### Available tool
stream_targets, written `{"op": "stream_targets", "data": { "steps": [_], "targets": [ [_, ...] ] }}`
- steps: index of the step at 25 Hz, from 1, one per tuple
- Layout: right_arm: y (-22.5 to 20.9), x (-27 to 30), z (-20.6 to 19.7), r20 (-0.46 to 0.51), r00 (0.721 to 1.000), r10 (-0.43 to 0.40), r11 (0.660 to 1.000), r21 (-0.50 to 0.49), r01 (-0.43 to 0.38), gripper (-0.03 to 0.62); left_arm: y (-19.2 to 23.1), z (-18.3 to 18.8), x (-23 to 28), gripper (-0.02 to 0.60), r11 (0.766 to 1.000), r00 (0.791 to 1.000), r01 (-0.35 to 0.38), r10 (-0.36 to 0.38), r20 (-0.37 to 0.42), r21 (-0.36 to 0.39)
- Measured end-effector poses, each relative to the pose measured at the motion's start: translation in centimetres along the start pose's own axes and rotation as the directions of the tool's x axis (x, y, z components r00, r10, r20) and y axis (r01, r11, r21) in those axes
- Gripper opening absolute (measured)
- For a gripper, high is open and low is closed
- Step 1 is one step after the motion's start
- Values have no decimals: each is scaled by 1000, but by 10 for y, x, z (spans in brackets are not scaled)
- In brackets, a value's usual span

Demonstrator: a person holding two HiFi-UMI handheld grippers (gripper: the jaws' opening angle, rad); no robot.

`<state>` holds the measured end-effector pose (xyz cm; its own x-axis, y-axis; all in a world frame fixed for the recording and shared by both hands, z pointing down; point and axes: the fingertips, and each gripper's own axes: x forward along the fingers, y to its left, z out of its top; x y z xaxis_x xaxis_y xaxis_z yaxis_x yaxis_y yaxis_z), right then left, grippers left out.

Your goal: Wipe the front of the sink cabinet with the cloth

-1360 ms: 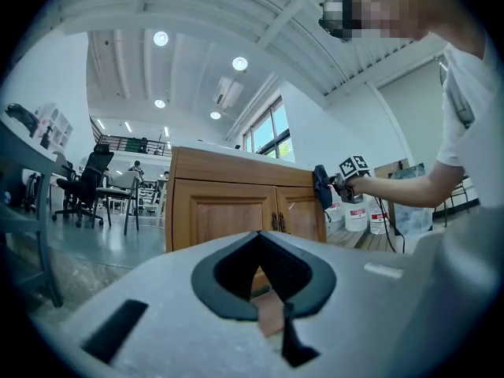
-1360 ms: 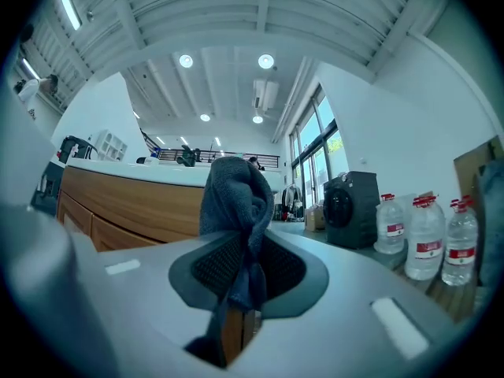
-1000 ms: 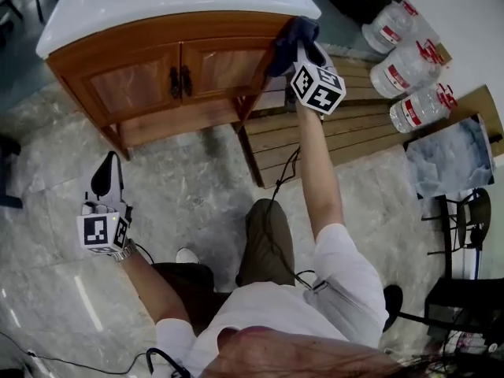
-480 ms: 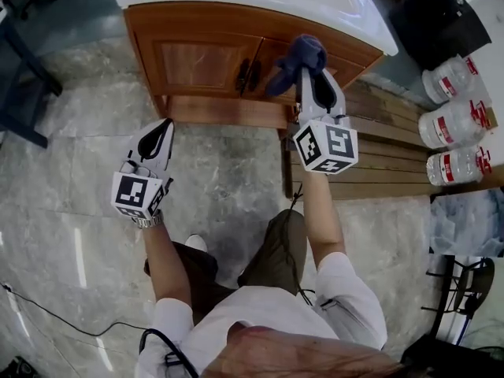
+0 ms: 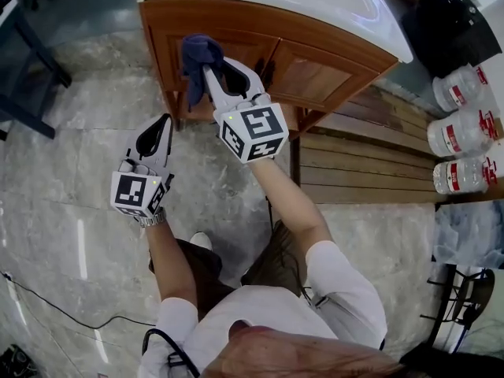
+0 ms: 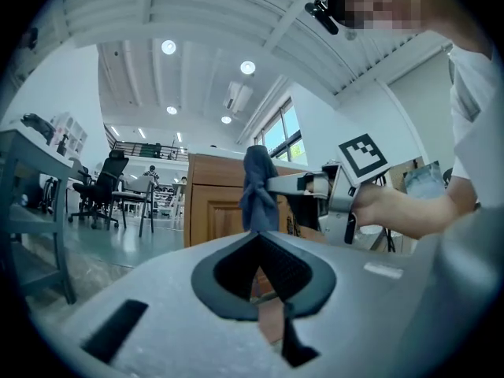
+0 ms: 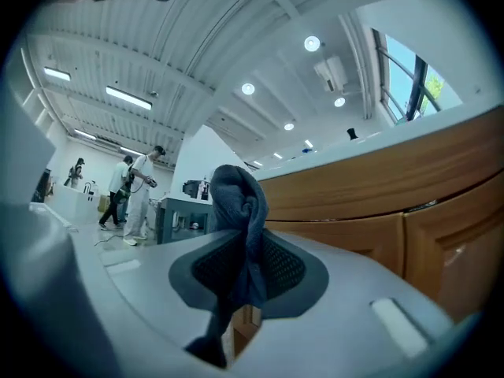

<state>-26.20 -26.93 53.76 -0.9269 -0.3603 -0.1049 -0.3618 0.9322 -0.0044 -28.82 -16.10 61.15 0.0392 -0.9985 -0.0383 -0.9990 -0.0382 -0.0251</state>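
Observation:
The wooden sink cabinet (image 5: pixel 315 69) with a white top stands at the top of the head view. A dark blue cloth (image 5: pixel 197 55) is pinched in my right gripper (image 5: pixel 211 75), which is shut on it and holds it against the upper left part of the cabinet front. In the right gripper view the cloth (image 7: pixel 240 211) bulges out from between the jaws, with the cabinet front (image 7: pixel 425 203) to the right. My left gripper (image 5: pixel 154 135) hangs lower left over the floor, shut and holding nothing. Its own view shows the cloth (image 6: pixel 256 186) and cabinet (image 6: pixel 213 207) ahead.
A slatted wooden platform (image 5: pixel 370 164) lies right of the cabinet, with large water bottles (image 5: pixel 461 136) beyond it. A dark table leg (image 5: pixel 35 57) stands at the left. A cable (image 5: pixel 47 305) runs over the marble floor. Office chairs (image 6: pixel 102 195) and distant people (image 7: pixel 130 191) are in the background.
My right gripper has carried the cloth leftwards across the cabinet front, from the right corner past the door handles to the left door. The left gripper has risen slightly toward the cabinet.

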Motion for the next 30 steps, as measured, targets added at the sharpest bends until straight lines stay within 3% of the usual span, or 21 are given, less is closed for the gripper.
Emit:
{"op": "stream_targets", "data": {
  "steps": [5,16,30],
  "targets": [
    [21,44,-21,-52,997,59,998,13,-58,77,6,4,-6,-2,1000,1000,-31,30,7,8],
    [31,115,-56,-139,990,38,999,-2,-39,77,16,12,-17,-2,998,997,-69,70,38,-10],
    [18,117,-59,-111,994,-2,999,41,7,77,17,14,-20,-2,998,997,-67,67,36,-6]
  ]
}}
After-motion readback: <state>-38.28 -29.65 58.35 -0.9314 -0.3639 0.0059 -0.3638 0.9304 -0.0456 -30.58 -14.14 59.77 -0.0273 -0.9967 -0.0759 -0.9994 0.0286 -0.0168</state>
